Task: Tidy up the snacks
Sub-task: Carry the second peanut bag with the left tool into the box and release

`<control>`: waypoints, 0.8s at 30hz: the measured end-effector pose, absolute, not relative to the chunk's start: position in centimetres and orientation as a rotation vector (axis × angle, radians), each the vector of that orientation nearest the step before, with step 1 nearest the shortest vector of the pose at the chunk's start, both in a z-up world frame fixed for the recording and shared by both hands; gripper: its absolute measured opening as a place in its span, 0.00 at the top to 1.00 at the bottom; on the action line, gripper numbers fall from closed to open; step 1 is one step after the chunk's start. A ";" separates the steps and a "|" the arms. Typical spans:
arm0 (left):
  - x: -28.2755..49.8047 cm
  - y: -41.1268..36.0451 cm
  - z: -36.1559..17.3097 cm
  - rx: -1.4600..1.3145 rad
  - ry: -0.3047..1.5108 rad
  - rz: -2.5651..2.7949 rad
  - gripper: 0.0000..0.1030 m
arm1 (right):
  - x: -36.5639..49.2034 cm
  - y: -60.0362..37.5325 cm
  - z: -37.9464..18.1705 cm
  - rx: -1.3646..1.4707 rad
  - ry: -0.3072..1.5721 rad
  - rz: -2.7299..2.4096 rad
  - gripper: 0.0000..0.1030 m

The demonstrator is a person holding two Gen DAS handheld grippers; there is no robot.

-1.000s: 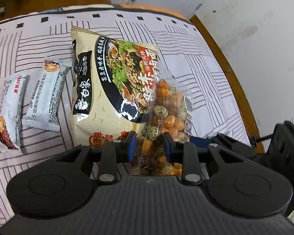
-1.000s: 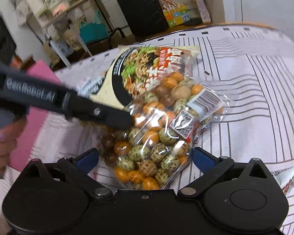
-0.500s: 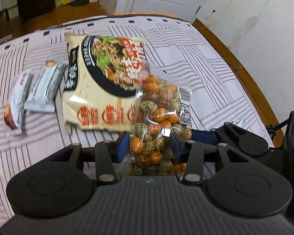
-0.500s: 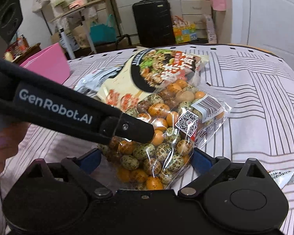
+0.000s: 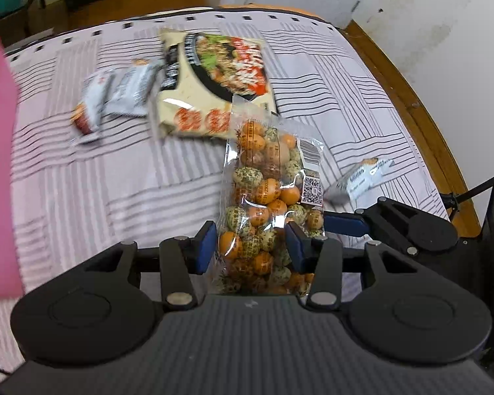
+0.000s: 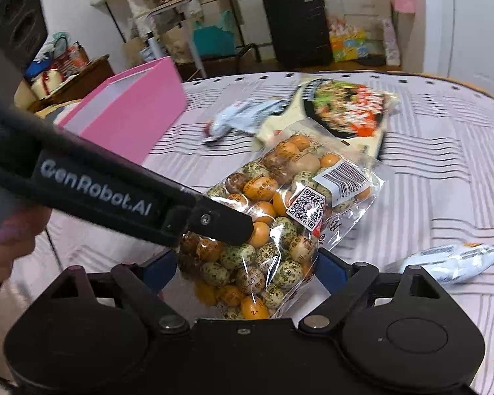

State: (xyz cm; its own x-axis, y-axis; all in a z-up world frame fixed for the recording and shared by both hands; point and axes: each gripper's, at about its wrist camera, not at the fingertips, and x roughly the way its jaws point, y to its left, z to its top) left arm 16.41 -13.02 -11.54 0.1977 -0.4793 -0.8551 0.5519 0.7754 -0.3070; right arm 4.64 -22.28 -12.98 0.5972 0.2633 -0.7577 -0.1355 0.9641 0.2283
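left wrist view shows your left tongs clamped on the lower part of a clear bag of coated nuts, the blue pads pressing its two sides while the top of the bag stands up and away from you. your right tongs sit around the same bag from the other side; their jaws have just been closing, with the bag between them, and the blue pads now lie against its lower edges, though you cannot tell from either view whether they press it. in the right wrist view one dark finger of the left tongs crosses in front and touches the bag's left side, and part of your left hand shows at the edge.

the bag is lifted above the striped bed cover. behind it lies a large noodle packet, with two small white snack packets just beside it on its left. another small packet lies apart on the right. a pink box stands open at the left side of the bed.
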 end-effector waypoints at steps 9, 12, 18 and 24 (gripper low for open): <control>14.0 -6.6 -7.8 0.012 1.149 -0.672 0.58 | 4.0 -17.5 -9.0 0.104 0.930 0.318 0.11; 13.1 -4.6 -6.2 0.001 1.116 -0.660 0.58 | 3.9 -15.9 -7.3 0.072 0.913 0.340 0.11; 12.1 -0.9 -3.2 -0.020 1.044 -0.618 0.58 | 4.3 -12.1 -4.3 -0.030 0.872 0.383 0.11; 13.8 3.1 -1.5 -0.067 1.007 -0.564 0.58 | 7.4 -8.8 -2.5 -0.105 0.859 0.443 0.12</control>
